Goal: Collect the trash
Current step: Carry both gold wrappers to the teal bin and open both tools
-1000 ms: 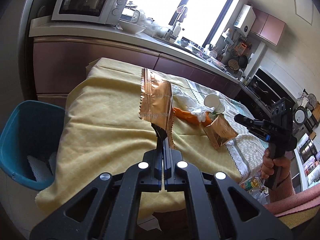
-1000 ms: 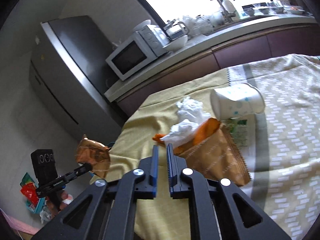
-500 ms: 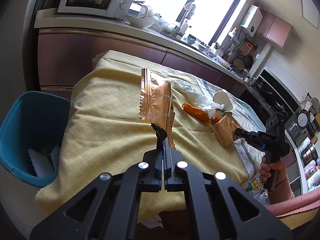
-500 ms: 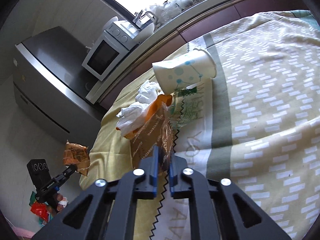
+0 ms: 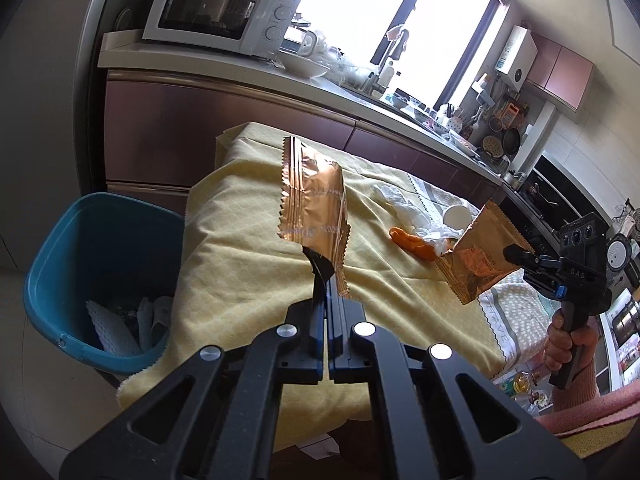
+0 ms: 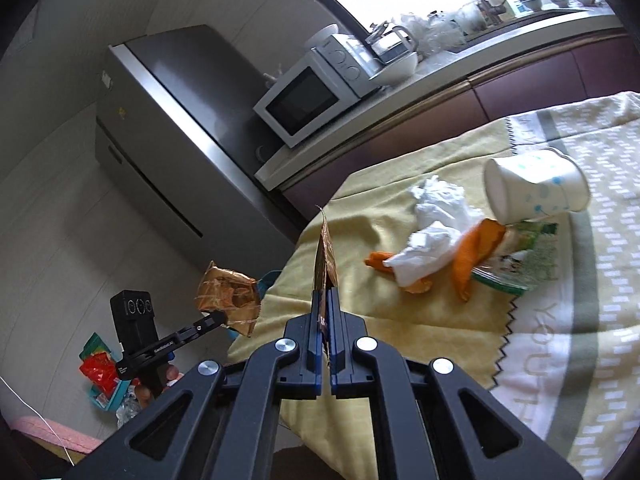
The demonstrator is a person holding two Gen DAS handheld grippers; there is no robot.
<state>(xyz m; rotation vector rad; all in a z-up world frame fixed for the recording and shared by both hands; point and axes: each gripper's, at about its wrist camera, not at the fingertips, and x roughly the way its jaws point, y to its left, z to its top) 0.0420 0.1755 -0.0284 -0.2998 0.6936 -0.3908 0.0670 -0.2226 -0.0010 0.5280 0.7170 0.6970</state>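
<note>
Left gripper [image 5: 326, 280] clamps a copper wrapper [image 5: 312, 204] at centre frame; right gripper [image 6: 325, 300] pinches a brown wrapper [image 6: 326, 256] edge-on; only the left view shows the blue bin [image 5: 100, 276] lower left; only the right view shows the paper cup [image 6: 536, 186] lying upper right.

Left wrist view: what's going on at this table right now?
A person is clearing trash with two handheld grippers. The left gripper is shut on a copper wrapper, held up above the yellow tablecloth near the blue bin. The right gripper has just closed on a second gold wrapper. A paper cup, crumpled tissue and orange peel remain on the table.
</note>
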